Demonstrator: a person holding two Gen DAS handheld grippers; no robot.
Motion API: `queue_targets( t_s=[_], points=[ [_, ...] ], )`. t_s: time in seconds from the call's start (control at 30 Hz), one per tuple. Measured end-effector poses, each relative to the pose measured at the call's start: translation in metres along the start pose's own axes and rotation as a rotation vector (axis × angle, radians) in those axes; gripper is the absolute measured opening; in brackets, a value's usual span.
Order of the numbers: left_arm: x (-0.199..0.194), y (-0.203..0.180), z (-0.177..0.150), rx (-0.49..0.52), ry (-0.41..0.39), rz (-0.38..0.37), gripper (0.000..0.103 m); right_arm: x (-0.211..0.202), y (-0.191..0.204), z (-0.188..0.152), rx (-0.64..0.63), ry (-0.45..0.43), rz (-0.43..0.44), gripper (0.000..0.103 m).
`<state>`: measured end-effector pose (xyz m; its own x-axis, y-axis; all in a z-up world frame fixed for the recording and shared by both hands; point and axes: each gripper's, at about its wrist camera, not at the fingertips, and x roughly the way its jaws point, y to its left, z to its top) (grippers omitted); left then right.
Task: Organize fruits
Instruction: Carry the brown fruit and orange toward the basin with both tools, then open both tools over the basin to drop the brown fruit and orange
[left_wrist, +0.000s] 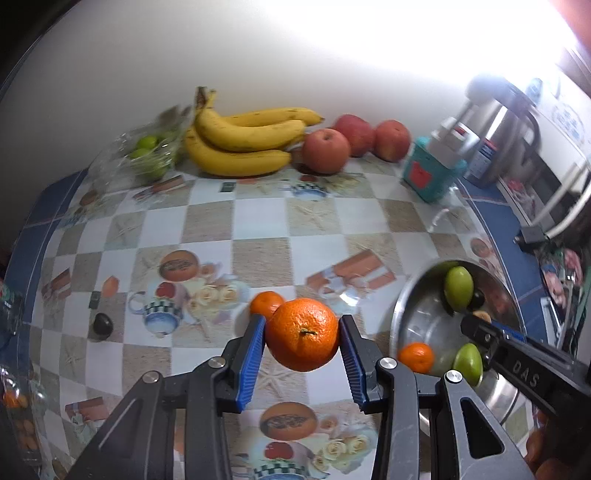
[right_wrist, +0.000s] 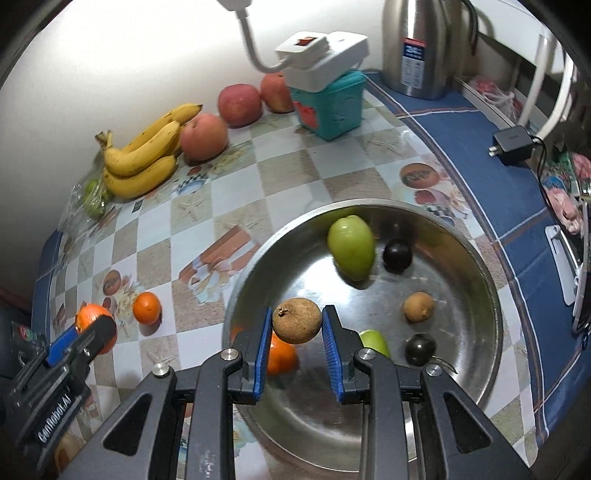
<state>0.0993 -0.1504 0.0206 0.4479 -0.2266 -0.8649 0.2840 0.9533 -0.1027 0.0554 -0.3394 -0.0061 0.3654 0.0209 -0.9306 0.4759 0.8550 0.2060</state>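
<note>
My left gripper (left_wrist: 302, 334) is shut on an orange tangerine (left_wrist: 301, 339) held above the tablecloth, left of the steel bowl (left_wrist: 413, 325). It also shows in the right wrist view (right_wrist: 92, 326). My right gripper (right_wrist: 297, 325) is shut on a brown round fruit (right_wrist: 296, 320) over the steel bowl (right_wrist: 480, 266). The bowl holds a green fruit (right_wrist: 351, 245), a second green fruit (right_wrist: 375, 341), two dark plums (right_wrist: 397, 254), a small brown fruit (right_wrist: 418, 306) and a tangerine (right_wrist: 282, 356). Another tangerine (right_wrist: 146, 307) lies on the table.
Bananas (left_wrist: 240, 142), three apples (left_wrist: 327, 149) and a bag of green fruit (left_wrist: 147, 155) line the back wall. A teal box (left_wrist: 430, 173), a steel kettle (right_wrist: 417, 44) and a black charger (right_wrist: 511, 144) stand at the right. A dark plum (left_wrist: 102, 325) lies left.
</note>
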Motion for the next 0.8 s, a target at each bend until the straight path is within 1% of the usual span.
queue_targets(
  t_s=[0.47, 0.67, 0.8],
  points=[
    [0.006, -0.066, -0.013, 0.143, 0.007, -0.111, 0.043, -0.014, -0.054, 0.005, 0.135, -0.036, -0.007, 0.029],
    [0.011, -0.086, -0.016, 0.197, -0.018, -0.122, 0.043, -0.011, -0.059, 0.006, 0.143, -0.029, 0.003, 0.029],
    [0.021, -0.093, -0.015, 0.215, -0.039, -0.106, 0.043, -0.004, -0.055, 0.006, 0.126, -0.023, 0.01, 0.029]
  ],
)
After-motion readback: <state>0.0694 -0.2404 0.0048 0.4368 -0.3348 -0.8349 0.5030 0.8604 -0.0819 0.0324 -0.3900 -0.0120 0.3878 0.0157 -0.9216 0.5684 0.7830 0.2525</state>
